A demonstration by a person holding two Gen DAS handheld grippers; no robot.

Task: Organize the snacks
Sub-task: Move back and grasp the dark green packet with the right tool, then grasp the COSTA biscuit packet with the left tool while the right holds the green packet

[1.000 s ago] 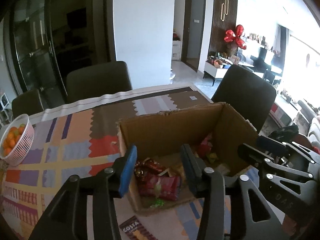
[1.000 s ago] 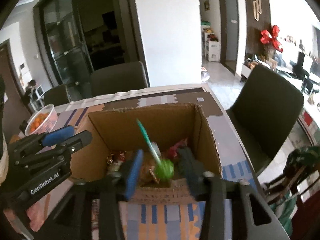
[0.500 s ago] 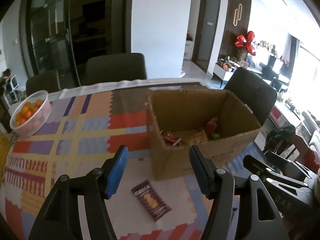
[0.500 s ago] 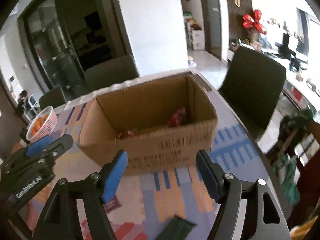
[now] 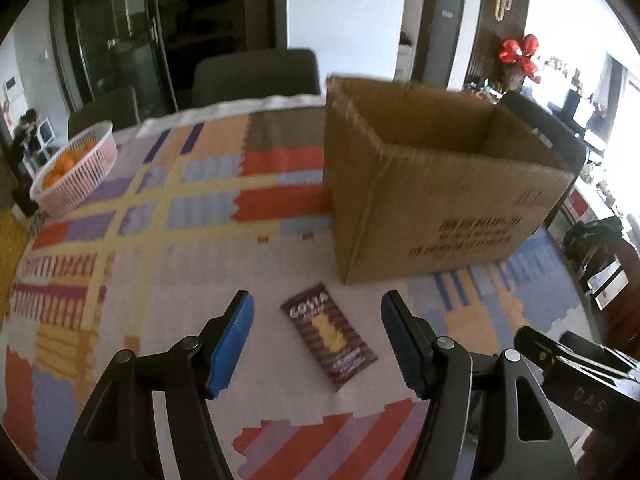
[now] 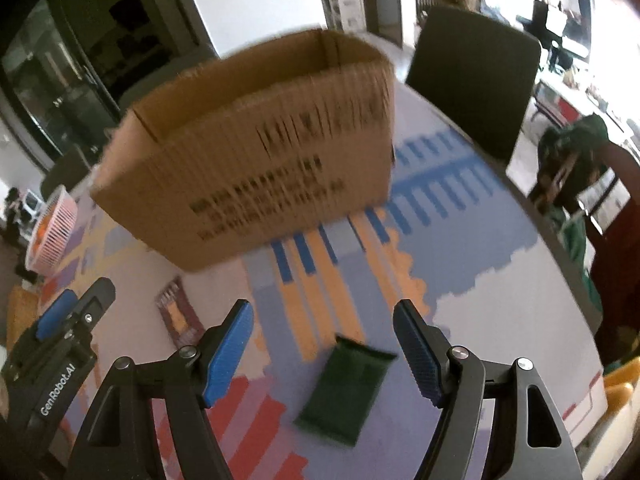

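Note:
A brown Costa snack packet lies flat on the patterned tablecloth, in front of the open cardboard box. My left gripper is open and empty, low over the cloth, its jaws either side of that packet. A dark green snack packet lies on the cloth in the right wrist view, between the jaws of my open, empty right gripper. The box stands just beyond it. The brown packet also shows in the right wrist view. The box's contents are hidden from both views.
A pink basket of oranges stands at the far left of the table. Dark chairs stand behind the table and one at its right side. The table edge curves close on the right.
Both grippers have pulled back from above the box and dropped low toward the cloth. The green lollipop held by the right gripper a second ago is gone. Each gripper now frames a packet.

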